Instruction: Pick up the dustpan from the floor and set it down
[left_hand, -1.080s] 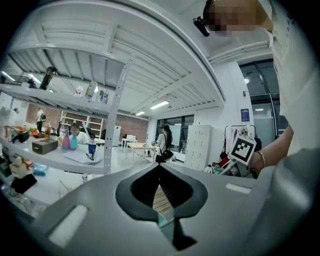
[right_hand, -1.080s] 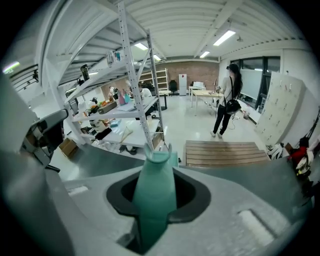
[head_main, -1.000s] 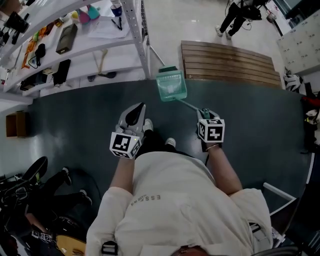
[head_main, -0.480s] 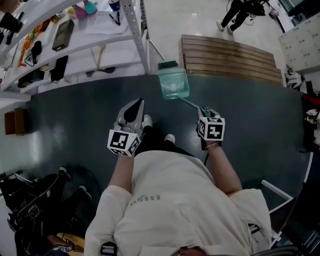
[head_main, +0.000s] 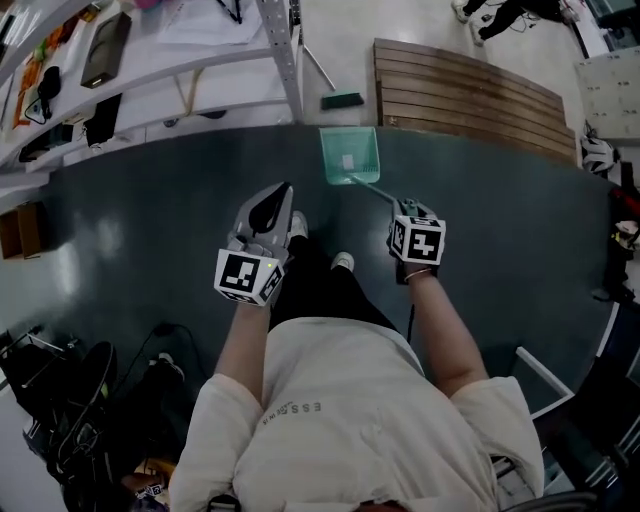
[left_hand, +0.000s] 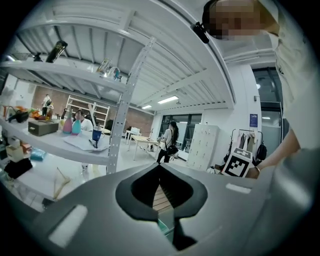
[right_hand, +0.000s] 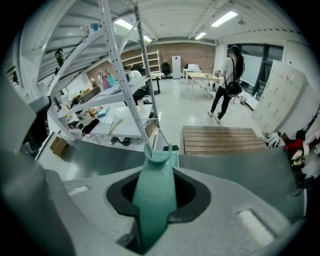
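Right gripper (right_hand: 152, 220) clamped on teal dustpan (right_hand: 154, 195) handle, metal shelving (right_hand: 117, 65) left, slatted wooden platform (right_hand: 222, 140) beyond.

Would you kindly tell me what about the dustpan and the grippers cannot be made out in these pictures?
- Head view: whether the dustpan touches the floor; the steep downward angle hides any gap.
- Right gripper view: most of the dustpan, hidden behind its own handle.
- Head view: the right gripper's jaws, covered by its marker cube.
- Head view: the items on the shelf, too small to name.
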